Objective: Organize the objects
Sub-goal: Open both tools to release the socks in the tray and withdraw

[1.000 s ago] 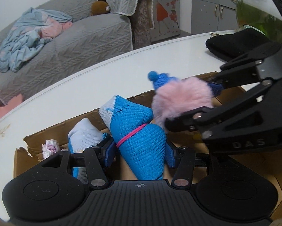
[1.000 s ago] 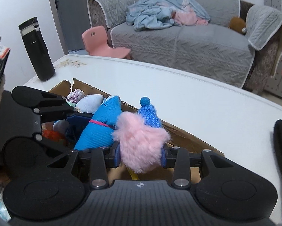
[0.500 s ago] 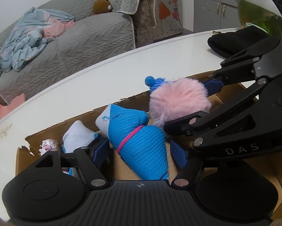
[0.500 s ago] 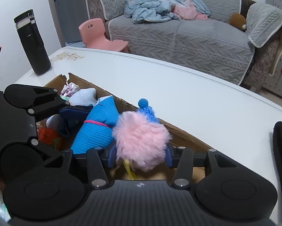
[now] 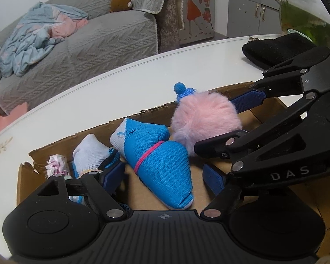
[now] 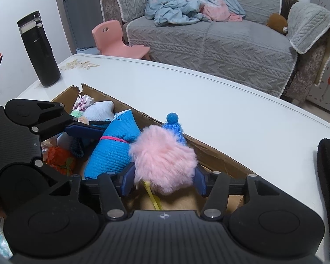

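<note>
Now the right gripper (image 6: 164, 179) has its fingers pressed against both sides of the pink pom-pom (image 6: 162, 158), holding it above the cardboard box (image 6: 211, 154). The left gripper (image 5: 165, 176) hangs with fingers spread wide around the blue sock bundle (image 5: 158, 158), not pinching it; the bundle's long axis runs from 11 to 5 o'clock between them, and the pom-pom sits at its 1 o'clock, touching.
</note>
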Tool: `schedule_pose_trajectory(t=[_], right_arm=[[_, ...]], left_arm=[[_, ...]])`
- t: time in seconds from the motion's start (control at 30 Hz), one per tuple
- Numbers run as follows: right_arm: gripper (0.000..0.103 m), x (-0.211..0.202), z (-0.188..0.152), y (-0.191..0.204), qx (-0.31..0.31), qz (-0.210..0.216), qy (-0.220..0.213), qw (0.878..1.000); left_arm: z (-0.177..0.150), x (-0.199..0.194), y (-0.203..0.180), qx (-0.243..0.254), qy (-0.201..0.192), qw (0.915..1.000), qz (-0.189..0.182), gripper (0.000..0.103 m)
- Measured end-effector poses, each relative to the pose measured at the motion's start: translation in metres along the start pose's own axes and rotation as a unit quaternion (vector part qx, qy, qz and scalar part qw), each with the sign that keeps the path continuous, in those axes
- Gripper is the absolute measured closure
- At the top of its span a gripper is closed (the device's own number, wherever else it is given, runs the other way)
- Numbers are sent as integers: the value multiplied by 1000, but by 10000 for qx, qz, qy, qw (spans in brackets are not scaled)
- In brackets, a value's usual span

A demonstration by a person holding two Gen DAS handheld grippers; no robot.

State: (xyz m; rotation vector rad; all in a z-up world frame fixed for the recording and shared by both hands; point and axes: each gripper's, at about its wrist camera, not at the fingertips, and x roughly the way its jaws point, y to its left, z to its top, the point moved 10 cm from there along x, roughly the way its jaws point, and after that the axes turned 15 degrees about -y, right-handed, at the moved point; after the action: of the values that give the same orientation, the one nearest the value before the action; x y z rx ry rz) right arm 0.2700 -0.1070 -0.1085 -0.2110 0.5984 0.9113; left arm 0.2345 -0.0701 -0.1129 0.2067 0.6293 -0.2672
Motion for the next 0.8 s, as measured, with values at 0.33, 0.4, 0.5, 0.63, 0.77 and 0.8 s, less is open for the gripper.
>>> schedule_pose_trajectory(t=[0.33, 0.4, 0.5, 0.63, 0.77, 0.8], right_arm=[[44, -13, 4, 8, -43, -29, -87, 9999], [44, -16, 5, 10, -49, -23, -101, 9999], [44, -26, 8, 15, -77, -24, -147, 9999], [44, -50, 8, 25, -46, 54, -292, 9995], [41, -84, 1, 38, -53, 114, -508, 9986], [40, -93, -2, 42, -52, 100, -571, 9983]], left_arm=[[3, -22, 0, -57, -47, 10000, -37, 15], [4, -28, 0, -121, -29, 9999, -87, 15], [5, -41, 0, -141, -78, 9998, -84, 14], [3, -70, 7, -184, -168, 9996, -98, 14], [-6, -112, 18, -280, -375, 9989, 7, 11], [-9, -124, 21, -303, -437, 9986, 57, 9]])
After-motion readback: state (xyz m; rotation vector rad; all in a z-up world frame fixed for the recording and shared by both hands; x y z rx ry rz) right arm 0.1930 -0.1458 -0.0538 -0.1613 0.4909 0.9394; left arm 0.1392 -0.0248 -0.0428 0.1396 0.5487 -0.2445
